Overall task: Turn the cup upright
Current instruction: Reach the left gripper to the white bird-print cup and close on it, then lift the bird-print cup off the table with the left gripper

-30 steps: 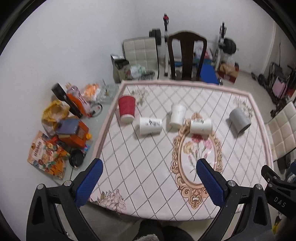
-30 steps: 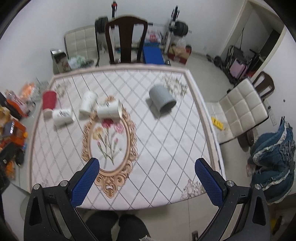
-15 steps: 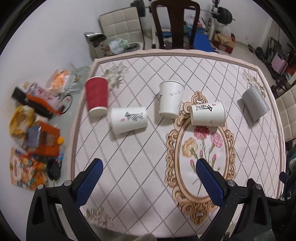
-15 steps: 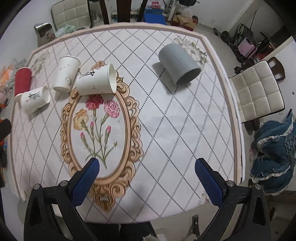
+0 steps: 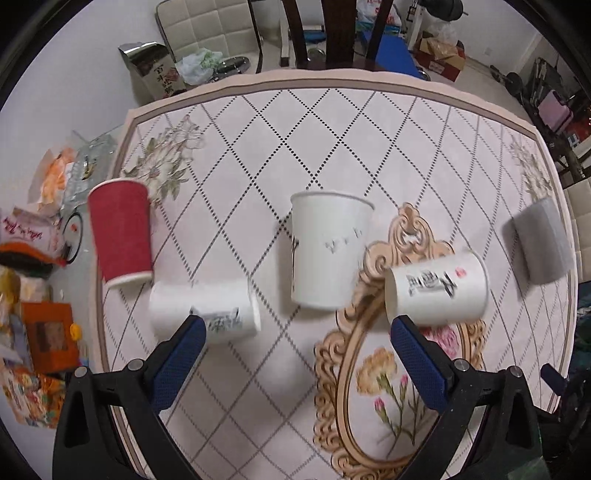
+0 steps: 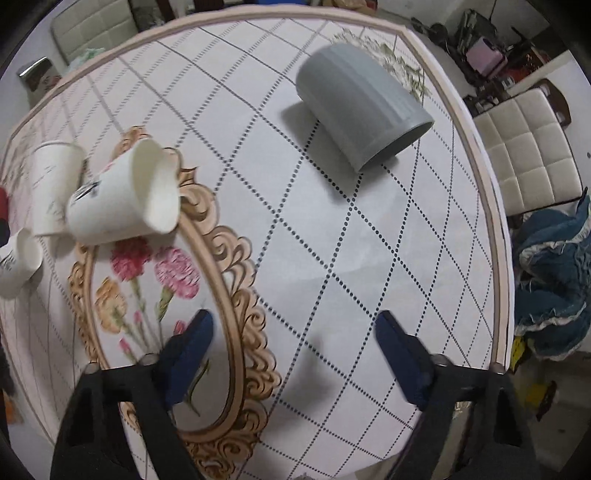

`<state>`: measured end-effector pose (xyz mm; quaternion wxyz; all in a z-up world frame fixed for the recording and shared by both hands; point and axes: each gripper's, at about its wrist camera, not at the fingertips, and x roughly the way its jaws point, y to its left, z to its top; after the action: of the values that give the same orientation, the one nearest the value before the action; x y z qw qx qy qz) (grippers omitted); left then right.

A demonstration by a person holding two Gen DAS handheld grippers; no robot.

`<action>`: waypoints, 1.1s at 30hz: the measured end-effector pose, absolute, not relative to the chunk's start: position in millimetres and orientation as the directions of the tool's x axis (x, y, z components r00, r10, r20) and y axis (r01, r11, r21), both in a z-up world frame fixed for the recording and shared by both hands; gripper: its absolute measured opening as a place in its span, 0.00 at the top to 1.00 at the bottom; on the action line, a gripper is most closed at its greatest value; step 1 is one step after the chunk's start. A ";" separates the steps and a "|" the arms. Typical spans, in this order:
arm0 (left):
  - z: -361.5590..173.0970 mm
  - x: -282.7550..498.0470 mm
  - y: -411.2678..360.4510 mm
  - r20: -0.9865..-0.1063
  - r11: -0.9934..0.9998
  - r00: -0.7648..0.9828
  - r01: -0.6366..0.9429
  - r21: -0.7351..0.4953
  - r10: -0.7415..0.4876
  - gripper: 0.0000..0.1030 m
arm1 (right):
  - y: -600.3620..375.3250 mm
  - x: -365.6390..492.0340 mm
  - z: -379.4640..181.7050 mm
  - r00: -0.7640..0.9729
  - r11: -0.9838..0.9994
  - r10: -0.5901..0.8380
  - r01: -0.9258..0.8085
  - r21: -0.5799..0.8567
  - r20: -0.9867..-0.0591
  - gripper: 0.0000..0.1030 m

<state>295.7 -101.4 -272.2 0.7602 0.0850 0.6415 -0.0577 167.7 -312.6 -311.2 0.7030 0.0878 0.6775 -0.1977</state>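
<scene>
Several cups lie on their sides on the patterned table (image 5: 258, 155). In the left wrist view a red cup (image 5: 120, 236) lies at the left, a white printed cup (image 5: 205, 312) below it, a white cup (image 5: 327, 254) in the middle, another white printed cup (image 5: 437, 291) to its right, and a grey cup (image 5: 541, 245) at the far right. My left gripper (image 5: 295, 332) is open and empty just short of the middle white cup. My right gripper (image 6: 293, 328) is open and empty above bare cloth, well short of the grey cup (image 6: 364, 105) and right of a white cup (image 6: 122, 195).
Packets and boxes (image 5: 40, 332) lie on the floor left of the table. Chairs (image 5: 332, 33) stand behind it, a cream chair (image 6: 528, 155) and blue clothing (image 6: 554, 280) to its right. The table edge (image 6: 498, 240) runs close on the right.
Both grippers have moved forward and lower over the table, so the cups loom larger. Both stay open. No cup has moved.
</scene>
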 end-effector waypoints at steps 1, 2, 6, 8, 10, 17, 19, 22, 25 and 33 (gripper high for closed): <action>-276.5 300.5 -102.1 -0.987 0.978 0.161 0.200 0.056 0.024 0.01 | -316.7 171.5 -315.5 -0.005 0.902 -0.157 0.406 -0.145 -0.988 0.19; -281.5 305.6 -103.8 -0.988 0.977 0.151 0.207 0.052 0.021 0.01 | -319.2 174.3 -318.1 -0.009 0.899 -0.158 0.412 -0.148 -0.987 0.19; -297.3 322.4 -109.8 -0.993 0.971 0.120 0.238 0.036 0.008 0.03 | -328.7 186.3 -326.1 -0.022 0.886 -0.158 0.438 -0.152 -0.987 0.20; -304.6 327.8 -115.0 -0.994 0.966 0.106 0.256 0.039 0.012 0.08 | -330.8 191.5 -327.5 -0.026 0.881 -0.159 0.446 -0.154 -0.987 0.20; -311.3 333.6 -120.5 -0.995 0.960 0.097 0.277 0.036 0.009 0.10 | -331.7 194.2 -328.0 -0.027 0.879 -0.164 0.450 -0.159 -0.986 0.20; -331.6 347.3 -129.0 -0.998 0.941 0.063 0.337 0.033 0.013 0.43 | -326.2 202.9 -329.3 -0.042 0.871 -0.176 0.460 -0.176 -0.983 0.20; -330.6 348.8 -129.9 -0.997 0.936 0.080 0.349 0.032 0.005 0.44 | -329.0 200.8 -331.5 -0.046 0.868 -0.176 0.463 -0.177 -0.983 0.20; -331.1 351.5 -129.5 -0.996 0.936 0.088 0.351 0.042 0.012 0.45 | -327.4 200.6 -329.8 -0.047 0.865 -0.177 0.470 -0.179 -0.983 0.20; -325.1 353.9 -124.7 -0.995 0.938 0.103 0.342 0.053 0.019 0.46 | -329.2 202.2 -327.9 -0.043 0.862 -0.175 0.476 -0.174 -0.984 0.20; -272.8 332.4 -114.4 -0.984 0.950 0.177 0.308 0.054 -0.002 0.46 | -330.3 193.1 -309.8 -0.020 0.862 -0.166 0.483 -0.155 -0.986 0.19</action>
<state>332.3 -114.4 -272.8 0.7575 0.1208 0.6333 -0.1023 193.1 -330.3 -309.8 0.6901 0.1177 0.6743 -0.2352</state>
